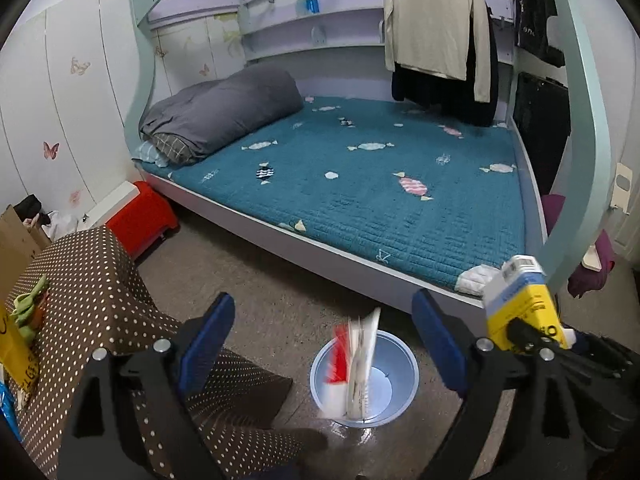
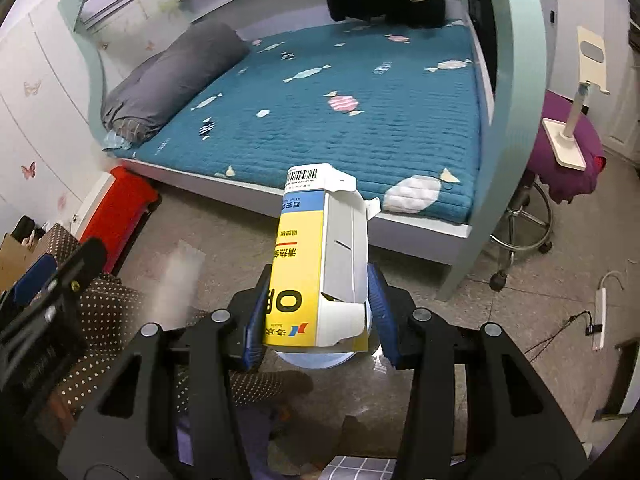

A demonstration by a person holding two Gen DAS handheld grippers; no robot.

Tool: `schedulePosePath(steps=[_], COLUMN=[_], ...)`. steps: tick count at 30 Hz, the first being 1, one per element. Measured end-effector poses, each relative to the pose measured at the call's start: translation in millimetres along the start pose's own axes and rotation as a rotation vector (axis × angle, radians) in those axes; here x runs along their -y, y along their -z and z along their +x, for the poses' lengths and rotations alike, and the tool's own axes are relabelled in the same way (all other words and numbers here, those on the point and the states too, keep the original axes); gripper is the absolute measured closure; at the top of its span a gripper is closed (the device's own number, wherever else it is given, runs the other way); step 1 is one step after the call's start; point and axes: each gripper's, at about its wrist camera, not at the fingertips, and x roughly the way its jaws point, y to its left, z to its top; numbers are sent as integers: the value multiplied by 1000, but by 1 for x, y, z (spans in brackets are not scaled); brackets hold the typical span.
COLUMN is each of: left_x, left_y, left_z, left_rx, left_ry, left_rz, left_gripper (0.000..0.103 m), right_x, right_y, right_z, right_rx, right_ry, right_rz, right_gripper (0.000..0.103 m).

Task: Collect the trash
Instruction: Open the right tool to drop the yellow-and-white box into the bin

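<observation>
Bin (image 1: 400, 364) on floor (image 1: 280, 312) before bed (image 1: 360, 184); carton (image 2: 320, 280) above bin; stool (image 2: 568, 148) right of bed

Red-and-white packet (image 1: 354, 364) stood blurred, upright in the blue bin (image 1: 402, 384) on the floor. Yellow-blue opened carton (image 2: 320, 264) was tilted above it. White crumpled tissue (image 1: 474, 278) lay at the bed's corner.

Bin (image 2: 308, 360) mostly hidden behind box (image 2: 320, 264).
</observation>
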Motion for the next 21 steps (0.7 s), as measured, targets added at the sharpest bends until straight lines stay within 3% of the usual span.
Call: schedulePosePath(steps=[11, 13, 14, 15, 16, 21], left_x=[-49, -58, -61, -65, -68, -78], left_y=[25, 29, 31, 32, 32, 36], left_z=[32, 32, 32, 31, 31, 30], left_rx=[-139, -147, -151, -155, -156, -165], left_ry=[-35, -45, -45, -43, -42, -44], left_rz=[-85, -99, -106, -111, -115, -128], left_gripper=[15, 15, 15, 15, 15, 15], right_x=[-40, -54, -59, -65, -69, -75], right_y=[2, 0, -1, -4, -6, -3], right_z=[29, 32, 32, 32, 30, 30], right_rx=[-66, -64, -58, -45, -19, -31], right_ry=[-42, -56, -59, -52, -39, -30], right_rz=[-118, -159, -176, -195, -210, -246], right_gripper=[57, 53, 40, 17, 12, 11])
